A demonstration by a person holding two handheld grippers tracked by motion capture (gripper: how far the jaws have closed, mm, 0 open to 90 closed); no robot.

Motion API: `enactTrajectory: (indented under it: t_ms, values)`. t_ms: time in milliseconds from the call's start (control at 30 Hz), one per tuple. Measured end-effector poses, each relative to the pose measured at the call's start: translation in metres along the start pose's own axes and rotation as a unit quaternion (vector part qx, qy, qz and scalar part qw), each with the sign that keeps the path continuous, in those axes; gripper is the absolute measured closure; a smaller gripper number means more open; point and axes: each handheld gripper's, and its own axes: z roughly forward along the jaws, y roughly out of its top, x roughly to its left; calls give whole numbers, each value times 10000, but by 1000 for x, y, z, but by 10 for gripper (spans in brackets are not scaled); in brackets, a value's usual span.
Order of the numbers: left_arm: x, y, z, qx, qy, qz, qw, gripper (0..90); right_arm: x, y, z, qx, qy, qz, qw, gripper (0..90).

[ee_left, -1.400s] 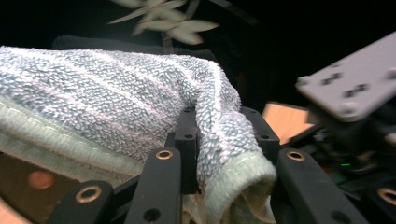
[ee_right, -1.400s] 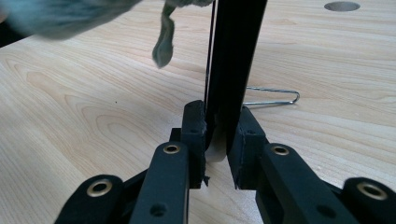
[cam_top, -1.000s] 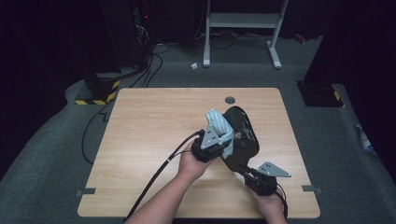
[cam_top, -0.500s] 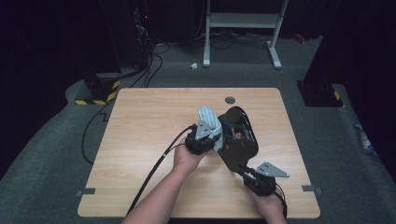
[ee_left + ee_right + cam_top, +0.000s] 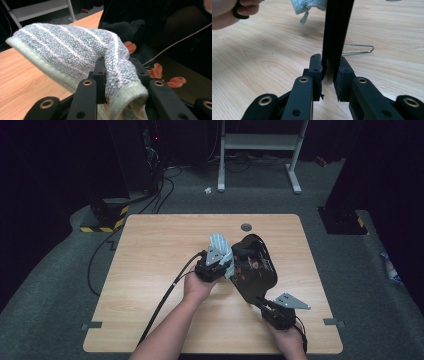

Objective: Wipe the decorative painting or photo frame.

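A glossy black pan [image 5: 255, 265] with pink petal marks [image 5: 156, 71] stands tilted on edge at the middle of the wooden table [image 5: 150, 250]. My right gripper [image 5: 262, 304] [image 5: 328, 67] is shut on its flat black handle [image 5: 337, 30] near the front right, and its jaws have just closed a little tighter. My left gripper [image 5: 222, 257] [image 5: 120, 72] is shut on a grey-green striped towel [image 5: 219, 245] [image 5: 67, 42]. The towel's bunched end rests against the pan's left side.
A thin metal wire loop [image 5: 359, 48] lies on the table behind the handle. A round grommet [image 5: 246, 227] sits near the far edge. The left gripper's cable [image 5: 160, 305] trails to the front. A white frame [image 5: 260, 142] and a yellow-black striped block [image 5: 107, 220] stand on the floor beyond.
The left gripper and its towel have slid left along the pan and sunk slightly. The right gripper and the handle have stayed put.
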Motion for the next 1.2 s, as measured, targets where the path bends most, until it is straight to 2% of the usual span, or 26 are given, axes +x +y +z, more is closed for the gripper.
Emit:
enactTrajectory:
  t_ms: [67,267,333,367,433,533,667,767,867,933,1000,1100,1200]
  values:
    - [-1,-4,3,25,-31,-41,10000,708,0,0,0,-3,8,-2,10000,776]
    - [-16,-24,11,278,-257,38,9993,709,-1,0,0,0,82,-54,10000,767]
    - [-22,-34,15,402,-350,66,9986,709,0,0,0,1,91,-78,9999,763]
    - [-22,-34,15,402,-350,66,9986,709,0,0,0,1,91,-78,9999,763]
    - [-29,-46,18,547,-508,110,9971,708,0,0,0,14,80,-88,9999,762]
    - [-34,-50,16,525,-583,158,9968,708,-1,1,0,22,75,-99,9999,763]
    - [-31,-40,10,455,-580,131,9972,708,-2,1,0,38,63,-86,9999,768]
    - [-25,-24,1,196,-544,39,9983,707,-3,1,0,38,52,-90,9999,772]
    - [-19,-4,-9,-95,-451,46,9989,707,-4,1,0,43,53,-96,9999,776]
    - [-16,8,-15,-262,-393,70,9989,707,-4,1,0,50,68,-103,9999,777]
    - [-15,18,-20,-402,-419,84,9983,707,-4,1,0,52,74,-107,9999,777]
    - [-23,21,-21,-410,-482,236,9977,708,-4,1,0,52,87,-119,9999,777]
    - [-34,12,-15,-273,-557,387,9973,708,-4,2,0,50,93,-116,9999,775]
